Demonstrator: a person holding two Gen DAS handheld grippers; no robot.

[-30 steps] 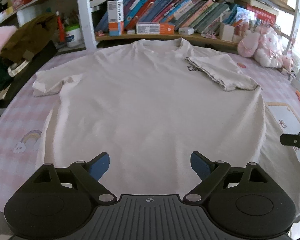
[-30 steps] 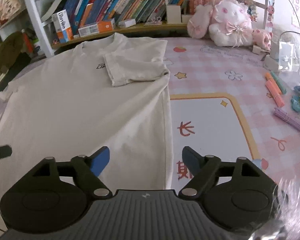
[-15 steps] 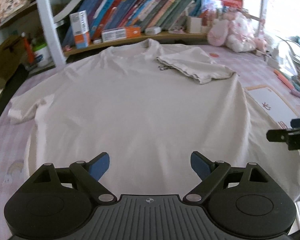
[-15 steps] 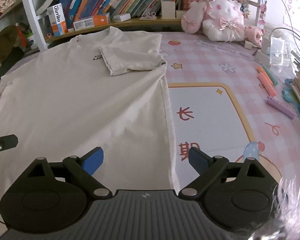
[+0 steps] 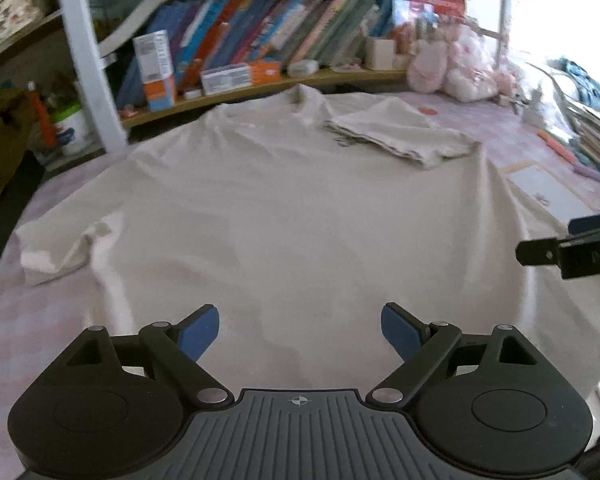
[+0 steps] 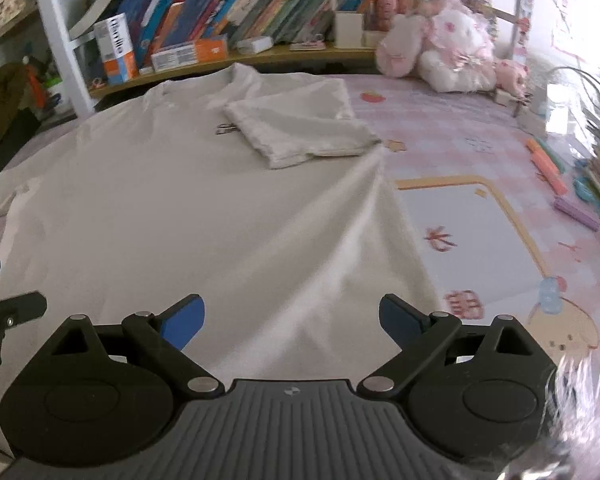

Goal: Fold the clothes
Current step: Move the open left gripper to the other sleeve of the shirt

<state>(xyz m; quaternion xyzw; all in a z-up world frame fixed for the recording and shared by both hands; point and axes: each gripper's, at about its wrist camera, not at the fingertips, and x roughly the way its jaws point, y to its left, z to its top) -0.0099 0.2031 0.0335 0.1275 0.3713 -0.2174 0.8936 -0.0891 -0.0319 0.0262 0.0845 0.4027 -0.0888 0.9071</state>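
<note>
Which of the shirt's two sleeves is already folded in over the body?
The right-hand sleeve, lying on the T-shirt's chest beside the print; the left-hand sleeve lies spread out flat.

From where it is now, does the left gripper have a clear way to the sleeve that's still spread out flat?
Probably yes. The left gripper is open and holds nothing, and only flat shirt lies between it and the unfolded sleeve. The right gripper, jaws opening, is off to the other side, out of the way.

Both wrist views look obliquely down over the same T-shirt (image 5: 284, 216) toward the bookshelf (image 6: 236, 20).
</note>
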